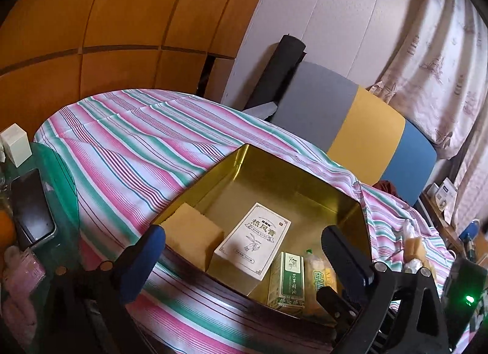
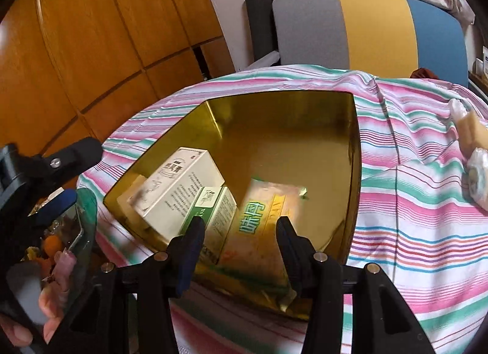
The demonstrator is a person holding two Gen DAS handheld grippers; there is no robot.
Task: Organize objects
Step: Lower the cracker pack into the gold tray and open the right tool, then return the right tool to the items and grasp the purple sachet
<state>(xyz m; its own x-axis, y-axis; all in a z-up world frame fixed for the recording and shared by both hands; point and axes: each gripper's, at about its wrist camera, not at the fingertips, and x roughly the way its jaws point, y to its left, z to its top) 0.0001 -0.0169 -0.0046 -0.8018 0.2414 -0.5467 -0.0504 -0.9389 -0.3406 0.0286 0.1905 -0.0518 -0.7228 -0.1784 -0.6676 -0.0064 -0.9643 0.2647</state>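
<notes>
A gold tin box [image 1: 283, 180] [image 2: 274, 116] sits on the striped cloth. Inside lie a yellow sponge [image 1: 192, 235], a white carton [image 1: 253, 239] [image 2: 180, 186], a green-and-white carton [image 1: 288, 277] [image 2: 210, 210] and a snack packet [image 2: 259, 232] [image 1: 318, 274]. My left gripper [image 1: 244, 247] is open and empty above the tin's near side. My right gripper [image 2: 239, 232] is open, its fingers either side of the packet at the tin's near edge. The left gripper also shows at the left edge of the right wrist view [image 2: 61, 177].
Wrapped items [image 2: 469, 152] [image 1: 414, 250] lie on the cloth to the right. A green glass table [image 1: 58, 189] on the left holds a phone [image 1: 30, 210], a small white box [image 1: 15, 143] and fruit. A grey-yellow-blue chair [image 2: 366, 27] stands behind.
</notes>
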